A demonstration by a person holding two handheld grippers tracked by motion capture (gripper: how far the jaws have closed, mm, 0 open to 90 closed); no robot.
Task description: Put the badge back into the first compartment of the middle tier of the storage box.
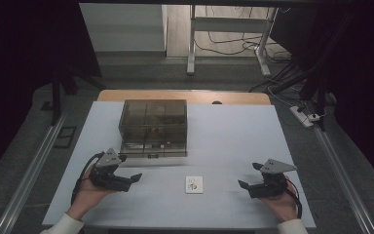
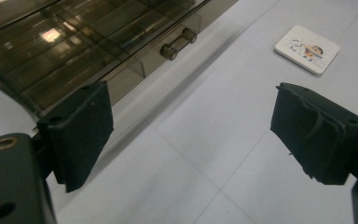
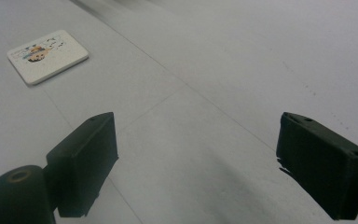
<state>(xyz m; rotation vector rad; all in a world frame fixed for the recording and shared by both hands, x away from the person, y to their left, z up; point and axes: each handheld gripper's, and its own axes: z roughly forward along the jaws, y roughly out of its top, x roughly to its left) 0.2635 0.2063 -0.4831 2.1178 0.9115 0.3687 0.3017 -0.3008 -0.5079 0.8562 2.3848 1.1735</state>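
Small white card (image 1: 194,184) lay flat at lower centre of the high view, below the smoked drawer box (image 1: 153,127). Left gripper (image 1: 129,179) and right gripper (image 1: 245,186) flanked it, jaws spread, empty. Card likely light, stiff, thin; pinch across an edge.

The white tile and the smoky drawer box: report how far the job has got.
Done: nothing that shows. The white tile lies flat on the table, apart from both grippers. The drawer box looks shut, its front handle untouched. In hand: nothing; the left gripper and right gripper are open and empty, either side of the tile. Left: probably opening a drawer and putting the tile in.
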